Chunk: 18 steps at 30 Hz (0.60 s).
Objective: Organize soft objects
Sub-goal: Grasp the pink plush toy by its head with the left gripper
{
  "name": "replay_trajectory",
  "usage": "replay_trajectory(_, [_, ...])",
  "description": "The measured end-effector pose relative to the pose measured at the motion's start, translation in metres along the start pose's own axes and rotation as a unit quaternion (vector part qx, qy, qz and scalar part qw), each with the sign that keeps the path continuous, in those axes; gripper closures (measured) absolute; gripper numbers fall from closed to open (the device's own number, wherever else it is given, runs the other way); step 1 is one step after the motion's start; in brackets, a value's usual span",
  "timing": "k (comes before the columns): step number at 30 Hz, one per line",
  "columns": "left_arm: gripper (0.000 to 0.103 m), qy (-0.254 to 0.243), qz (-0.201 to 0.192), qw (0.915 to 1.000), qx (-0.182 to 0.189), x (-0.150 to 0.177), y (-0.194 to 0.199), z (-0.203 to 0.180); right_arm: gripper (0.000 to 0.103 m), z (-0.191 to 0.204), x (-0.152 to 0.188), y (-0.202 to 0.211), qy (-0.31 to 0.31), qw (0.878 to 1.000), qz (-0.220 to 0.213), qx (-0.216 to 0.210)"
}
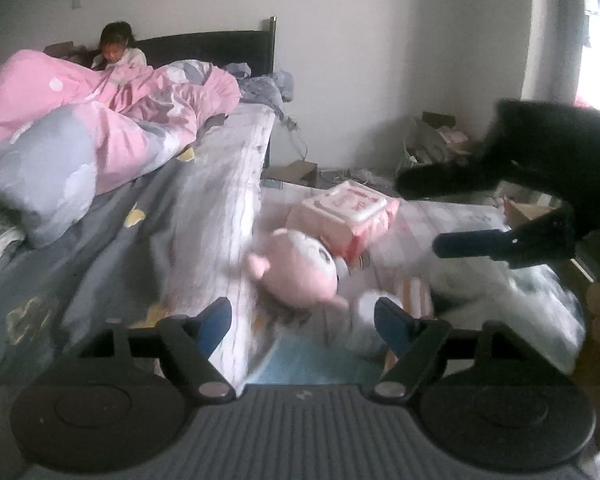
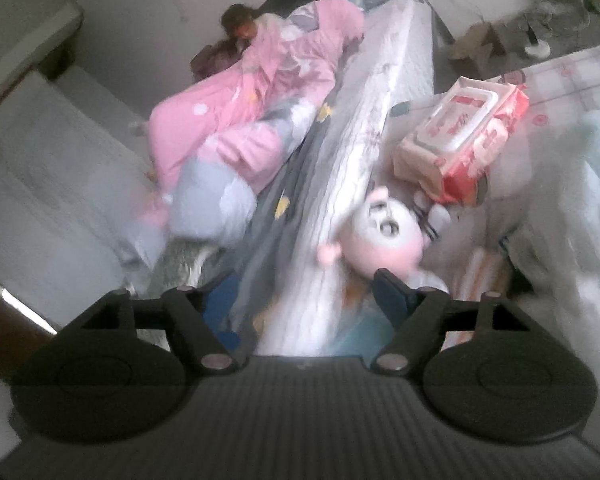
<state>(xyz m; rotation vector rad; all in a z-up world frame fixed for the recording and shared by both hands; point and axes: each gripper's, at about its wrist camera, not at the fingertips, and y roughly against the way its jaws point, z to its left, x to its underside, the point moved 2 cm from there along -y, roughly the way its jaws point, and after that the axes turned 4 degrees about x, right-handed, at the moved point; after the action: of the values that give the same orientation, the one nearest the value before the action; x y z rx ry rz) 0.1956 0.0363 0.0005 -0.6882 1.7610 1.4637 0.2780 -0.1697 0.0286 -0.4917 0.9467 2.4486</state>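
In the left wrist view, the left gripper (image 1: 302, 322) is nearest, with its two blue fingers (image 1: 216, 320) standing wide apart and nothing pressed between them. Just beyond the fingertips lies a pink and white plush toy (image 1: 296, 270), resting against the side of the mattress (image 1: 224, 200) on a lower surface covered with a pale checked cloth (image 1: 452, 216). A blue sheet (image 1: 308, 364) lies just under the gripper. Behind the toy, touching it or very close to it, is a pink pack of wet wipes (image 1: 348, 212). At the right of this view the right gripper (image 1: 472, 242) comes in, held by an arm in a black sleeve (image 1: 560, 152); only one blue finger is clearly seen there. In the right wrist view, the right gripper (image 2: 306, 300) also has its jaws wide open and empty, and the same plush toy (image 2: 380, 236) lies just ahead of its right finger, not held, with the wet wipes (image 2: 460, 140) further back. The pictures are blurred. On the bed, higher and to the left, a grey sheet (image 1: 100, 240) carries a crumpled pink and grey blanket (image 1: 100, 128). At the far end, by the dark headboard (image 1: 220, 46), a person (image 1: 118, 50) sits.
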Motion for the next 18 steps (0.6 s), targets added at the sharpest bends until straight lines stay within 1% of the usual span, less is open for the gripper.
replay_trajectory(2, [0.023, 0.009, 0.002, 0.9999, -0.004, -0.010, -0.020, 0.001, 0.028, -0.008, -0.020, -0.021, -0.011, 1.000, 0.005, 0.007])
replay_trajectory(4, [0.023, 0.024, 0.017, 0.9994, -0.019, -0.018, -0.043, 0.003, 0.028, -0.016, -0.033, -0.045, -0.020, 1.000, 0.015, 0.020])
replay_trajectory(7, [0.024, 0.051, 0.039, 0.9978, -0.012, -0.024, -0.074, 0.009, 0.028, -0.030, -0.046, -0.084, -0.037, 0.998, 0.035, 0.025])
replay_trajectory(12, [0.024, 0.068, 0.060, 0.9958, -0.013, -0.026, -0.106, 0.014, 0.028, -0.048, -0.051, -0.137, -0.054, 0.996, 0.064, 0.035])
replay_trajectory(15, [0.025, 0.074, 0.068, 0.9948, -0.014, -0.026, -0.116, 0.016, 0.028, -0.059, -0.051, -0.157, -0.063, 0.994, 0.076, 0.041])
replay_trajectory(18, [0.029, 0.080, 0.078, 0.9937, -0.012, -0.026, -0.126, 0.017, 0.027, -0.065, -0.047, -0.170, -0.067, 0.993, 0.089, 0.041])
